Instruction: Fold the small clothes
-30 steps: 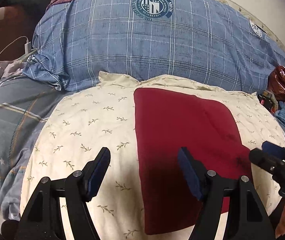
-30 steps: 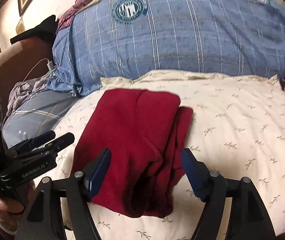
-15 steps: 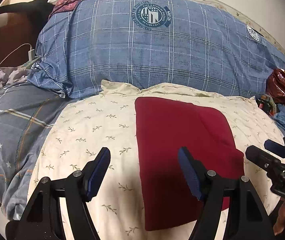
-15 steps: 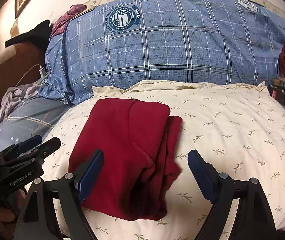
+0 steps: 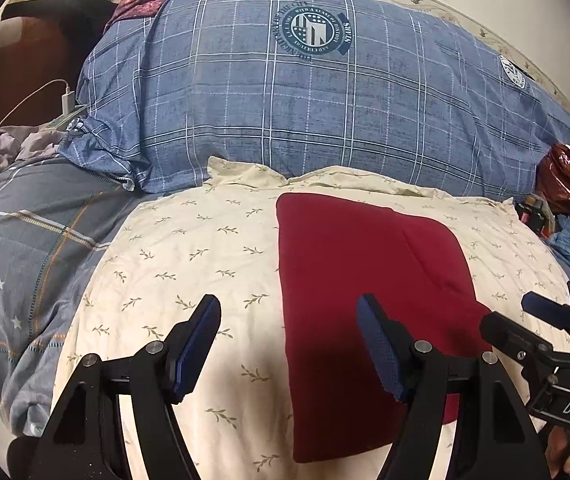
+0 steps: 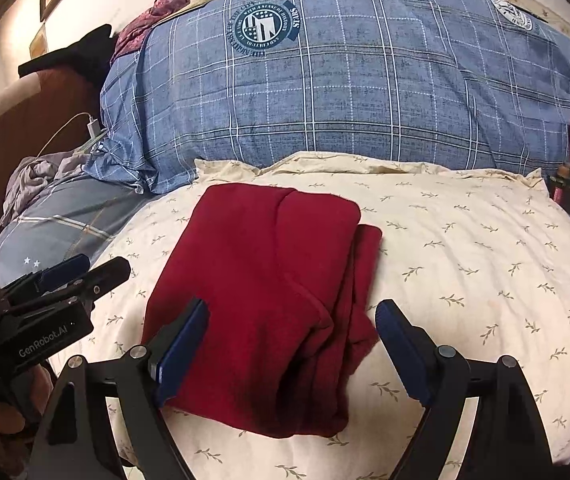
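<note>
Both grippers, left (image 5: 288, 344) and right (image 6: 292, 350), have drawn back since a second ago, jaws spread and empty, above the folded red garment (image 6: 269, 296) lying on the cream pillow (image 6: 465, 280); soft, light, floppy cloth, best pinched at a folded edge.

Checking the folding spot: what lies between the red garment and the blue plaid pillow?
Only the cream leaf-print pillow, which the red garment lies on; its ruffled edge meets the blue plaid pillow. The right wrist view shows it best.
</note>
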Action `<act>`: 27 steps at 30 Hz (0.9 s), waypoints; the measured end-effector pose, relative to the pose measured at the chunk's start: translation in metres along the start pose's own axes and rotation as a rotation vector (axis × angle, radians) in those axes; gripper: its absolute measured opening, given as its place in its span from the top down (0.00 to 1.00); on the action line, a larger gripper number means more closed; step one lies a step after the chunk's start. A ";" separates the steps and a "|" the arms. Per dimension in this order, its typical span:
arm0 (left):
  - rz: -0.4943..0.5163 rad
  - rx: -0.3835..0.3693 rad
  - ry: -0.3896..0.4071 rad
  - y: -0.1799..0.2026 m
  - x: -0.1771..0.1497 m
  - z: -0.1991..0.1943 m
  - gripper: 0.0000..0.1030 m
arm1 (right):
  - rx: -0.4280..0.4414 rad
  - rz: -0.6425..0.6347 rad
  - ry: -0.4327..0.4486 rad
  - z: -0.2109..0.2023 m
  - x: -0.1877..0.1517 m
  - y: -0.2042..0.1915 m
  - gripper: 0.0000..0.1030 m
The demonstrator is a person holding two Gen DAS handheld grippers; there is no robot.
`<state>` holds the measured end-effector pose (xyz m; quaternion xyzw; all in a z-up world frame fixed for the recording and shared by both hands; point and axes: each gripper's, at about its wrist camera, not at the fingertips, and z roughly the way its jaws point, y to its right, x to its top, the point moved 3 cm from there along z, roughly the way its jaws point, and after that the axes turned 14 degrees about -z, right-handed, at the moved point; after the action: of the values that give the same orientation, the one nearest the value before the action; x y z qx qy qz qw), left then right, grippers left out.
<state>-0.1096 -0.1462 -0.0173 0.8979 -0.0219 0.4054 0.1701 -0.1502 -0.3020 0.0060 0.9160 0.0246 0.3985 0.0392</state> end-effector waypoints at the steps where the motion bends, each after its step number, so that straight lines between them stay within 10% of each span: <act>1: 0.000 -0.002 0.001 -0.001 0.000 0.000 0.32 | 0.003 0.000 -0.005 0.001 -0.001 -0.001 0.15; 27: 0.006 0.020 -0.004 -0.001 -0.005 0.012 0.32 | 0.024 -0.018 -0.050 0.017 -0.006 -0.012 0.15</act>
<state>-0.1038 -0.1501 -0.0285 0.9004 -0.0209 0.4041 0.1598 -0.1420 -0.2915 -0.0104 0.9257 0.0368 0.3750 0.0322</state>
